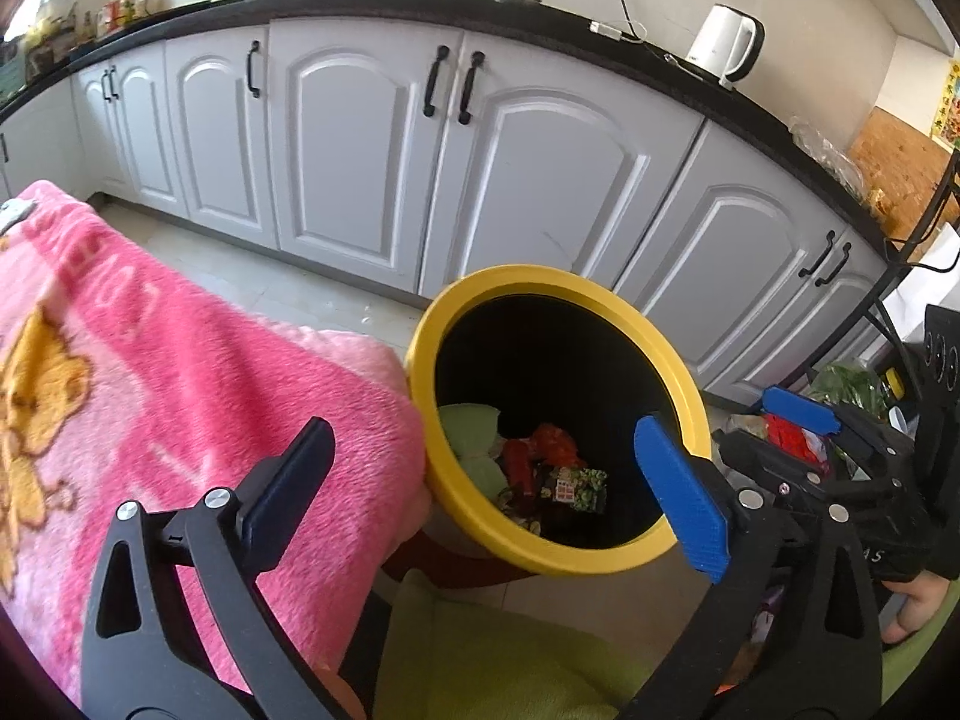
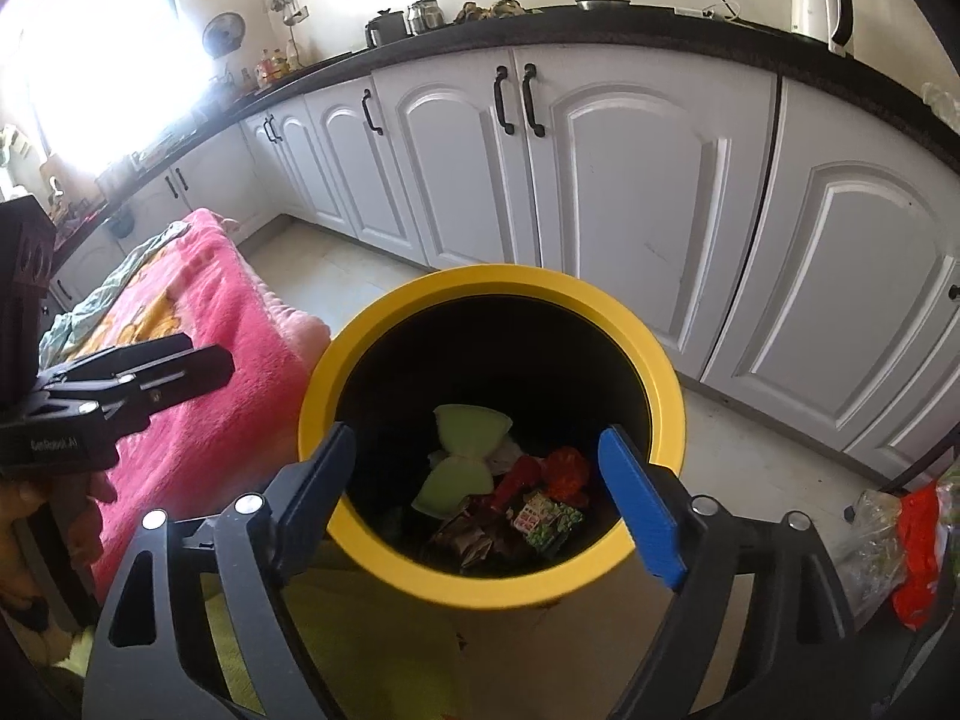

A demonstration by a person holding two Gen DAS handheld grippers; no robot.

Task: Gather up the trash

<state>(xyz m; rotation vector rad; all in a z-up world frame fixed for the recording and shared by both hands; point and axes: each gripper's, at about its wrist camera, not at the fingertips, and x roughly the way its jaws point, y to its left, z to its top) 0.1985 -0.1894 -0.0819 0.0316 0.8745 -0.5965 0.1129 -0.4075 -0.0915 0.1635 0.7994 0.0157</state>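
Right wrist view looks down into a round trash bin (image 2: pixel 489 414) with a yellow rim and black inside, standing on the pale tiled floor (image 2: pixel 360 264) just beside a pink blanket (image 2: pixel 204 372). At its bottom lies the trash (image 2: pixel 510 510): pale green pieces, crumpled red wrappers, a brown wrapper and a small green-and-red printed packet whose writing is too small to read. The right tongs (image 2: pixel 480 501) hang spread wide above the bin mouth with nothing between them. The left tongs (image 1: pixel 480 480) are spread wide too and empty, one finger over the blanket, the other over the bin's rim. The left tool's body bears small pale lettering that cannot be read for certain. White cabinets (image 2: pixel 630 192) under a dark worktop (image 2: pixel 660 30) stand near behind the bin, with open floor between.
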